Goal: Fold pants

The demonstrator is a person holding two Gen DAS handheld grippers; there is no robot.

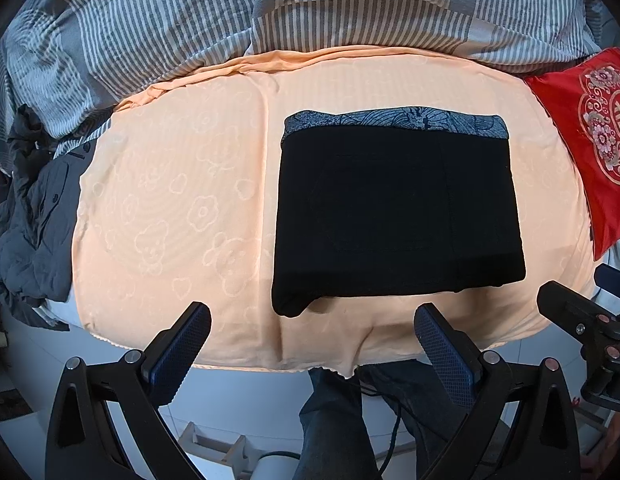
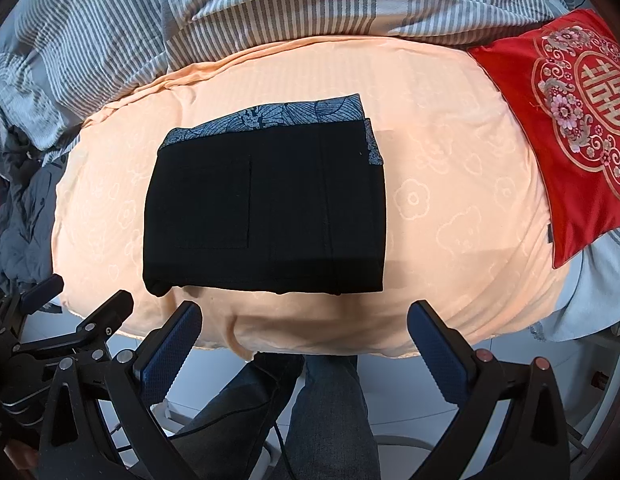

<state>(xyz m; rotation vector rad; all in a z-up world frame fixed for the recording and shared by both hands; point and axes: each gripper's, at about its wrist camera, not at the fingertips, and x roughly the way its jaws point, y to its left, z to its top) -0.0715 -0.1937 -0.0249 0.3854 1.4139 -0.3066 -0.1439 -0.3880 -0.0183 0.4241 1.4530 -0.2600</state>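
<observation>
The black pants (image 1: 394,216) lie folded into a compact rectangle on the peach blanket (image 1: 181,208), with a blue patterned waistband lining showing along the far edge. They also show in the right wrist view (image 2: 265,208). My left gripper (image 1: 314,320) is open and empty, held off the near edge of the bed, just short of the pants. My right gripper (image 2: 305,316) is open and empty, also off the near edge, apart from the pants. The right gripper shows at the right edge of the left wrist view (image 1: 582,320).
A grey striped duvet (image 1: 269,12) is bunched at the far side. A red embroidered cushion (image 2: 570,112) lies at the right. Dark grey clothes (image 1: 33,216) are heaped at the left. The person's legs (image 2: 310,408) stand below the bed edge on white floor.
</observation>
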